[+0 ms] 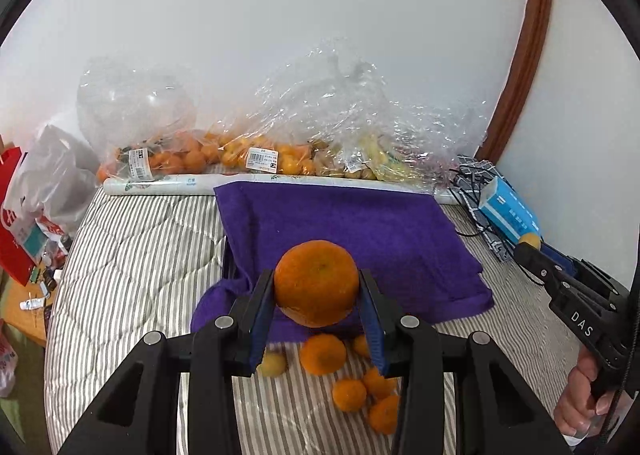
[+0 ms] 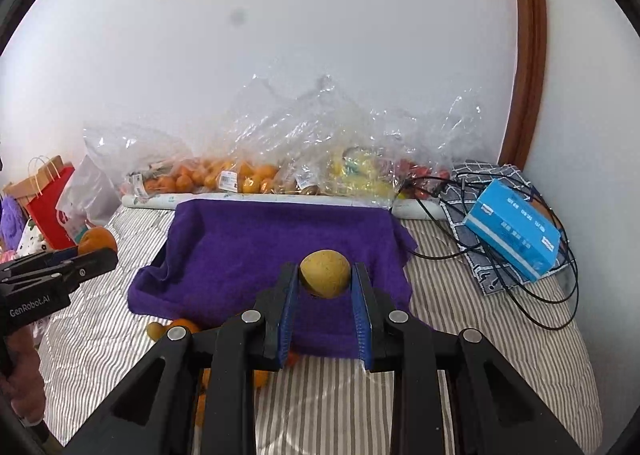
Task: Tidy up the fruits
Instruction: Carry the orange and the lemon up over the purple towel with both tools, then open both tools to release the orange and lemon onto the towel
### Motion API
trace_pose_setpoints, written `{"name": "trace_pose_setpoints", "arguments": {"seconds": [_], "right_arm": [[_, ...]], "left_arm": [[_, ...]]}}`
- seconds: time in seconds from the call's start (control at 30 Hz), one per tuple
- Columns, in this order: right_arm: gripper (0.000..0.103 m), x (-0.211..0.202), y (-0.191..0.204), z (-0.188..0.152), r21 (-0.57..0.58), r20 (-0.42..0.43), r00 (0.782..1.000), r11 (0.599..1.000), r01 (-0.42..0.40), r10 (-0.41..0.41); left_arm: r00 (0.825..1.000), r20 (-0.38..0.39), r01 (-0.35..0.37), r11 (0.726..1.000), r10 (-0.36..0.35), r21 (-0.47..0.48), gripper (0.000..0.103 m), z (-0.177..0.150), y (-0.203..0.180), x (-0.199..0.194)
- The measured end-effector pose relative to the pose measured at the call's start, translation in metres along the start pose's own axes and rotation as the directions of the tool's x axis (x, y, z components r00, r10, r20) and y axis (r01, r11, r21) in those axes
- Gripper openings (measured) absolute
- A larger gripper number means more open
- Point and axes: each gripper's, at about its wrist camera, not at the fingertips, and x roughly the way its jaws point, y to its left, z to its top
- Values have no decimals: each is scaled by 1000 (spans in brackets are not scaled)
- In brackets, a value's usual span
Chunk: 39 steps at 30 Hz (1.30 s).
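My left gripper (image 1: 316, 287) is shut on a large orange (image 1: 316, 281) and holds it above the near edge of a purple towel (image 1: 360, 227) draped over a tray. My right gripper (image 2: 326, 275) is shut on a small yellow-brown fruit (image 2: 326, 273) above the same purple towel (image 2: 260, 243). Several loose oranges (image 1: 348, 383) and a yellowish fruit (image 1: 273, 365) lie on the striped bedding below the left gripper. The right gripper shows in the left wrist view (image 1: 530, 245) at the far right; the left gripper with its orange shows in the right wrist view (image 2: 98, 241) at the left.
Clear plastic bags of oranges (image 1: 192, 155) and yellow fruit (image 1: 380, 159) line the wall behind a paper roll (image 1: 172, 185). A blue tissue box (image 2: 514, 229) and black cables (image 2: 540, 287) lie at the right. Red and white bags (image 1: 28, 207) stand at the left.
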Motion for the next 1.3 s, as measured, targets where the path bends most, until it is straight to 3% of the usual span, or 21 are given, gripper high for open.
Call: {"name": "trace_pose_setpoints", "arguments": {"seconds": [0.9, 1.3], "right_arm": [[26, 160, -17, 3, 20, -161, 987, 999, 28, -24], [26, 186, -20, -10, 14, -225, 974, 999, 38, -34]], "left_arm": [[984, -177, -1, 998, -9, -55, 38, 30, 34, 158], [974, -225, 4, 999, -16, -54, 38, 24, 30, 190]]}}
